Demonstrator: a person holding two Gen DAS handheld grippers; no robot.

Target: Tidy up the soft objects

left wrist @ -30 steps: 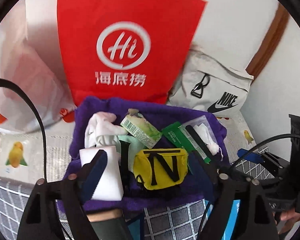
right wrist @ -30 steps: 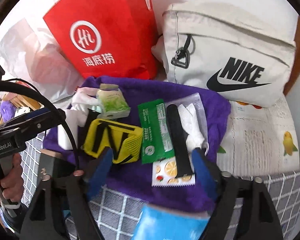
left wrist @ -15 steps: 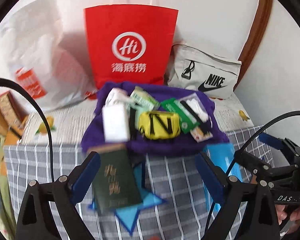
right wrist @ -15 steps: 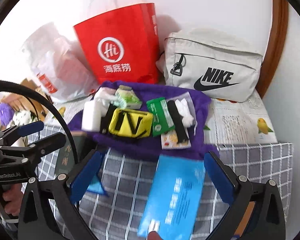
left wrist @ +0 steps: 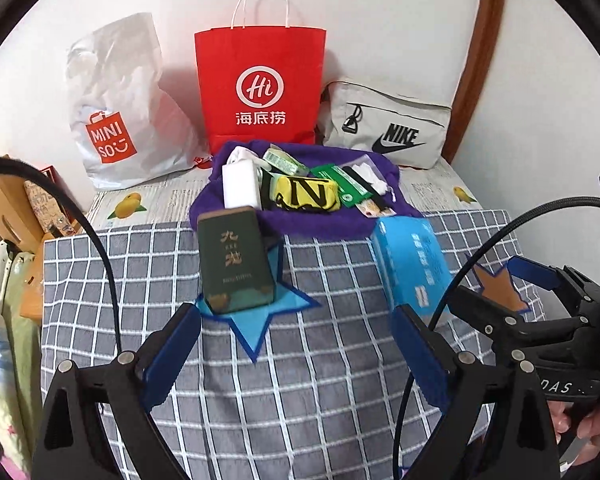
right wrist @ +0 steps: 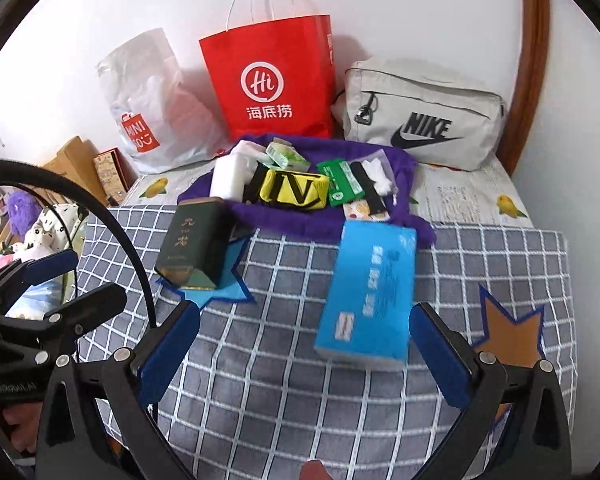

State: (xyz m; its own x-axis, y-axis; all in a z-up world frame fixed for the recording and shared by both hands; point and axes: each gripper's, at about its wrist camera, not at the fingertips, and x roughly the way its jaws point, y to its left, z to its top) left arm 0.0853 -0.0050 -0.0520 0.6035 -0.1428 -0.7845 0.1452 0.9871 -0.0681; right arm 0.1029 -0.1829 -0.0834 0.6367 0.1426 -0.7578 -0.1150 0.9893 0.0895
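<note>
Left gripper [left wrist: 296, 344]: fingers spread wide after just opening, nothing between them, hovering over the grey checked cloth [left wrist: 332, 360] at lower centre of its frame. Right gripper [right wrist: 304, 344]: likewise just opened to full spread and empty; the near end of the blue tissue pack [right wrist: 368, 296] lies on the cloth between its fingertips, untouched.

Purple towel [left wrist: 312, 228], centre of both frames, serves as a tray (bunched at its edges). On it lie a white sponge block [left wrist: 241, 186], a yellow pouch with black straps [left wrist: 306, 196], a green sachet [left wrist: 342, 184], a pale green packet [left wrist: 284, 160] and a clear bag with white contents [left wrist: 370, 176].

Dark green tin [left wrist: 234, 258] stands on a blue star mat [left wrist: 260, 308], touching the towel's near edge.

Against the wall, upper frame: a white plastic bag [left wrist: 116, 112], a red paper bag [left wrist: 260, 80] and a grey pouch [left wrist: 392, 124]; their contents are hidden.

The right wrist view alone shows an orange star mat [right wrist: 512, 332] whole, at lower right; the left wrist view shows the white plastic bag's logo in full.
</note>
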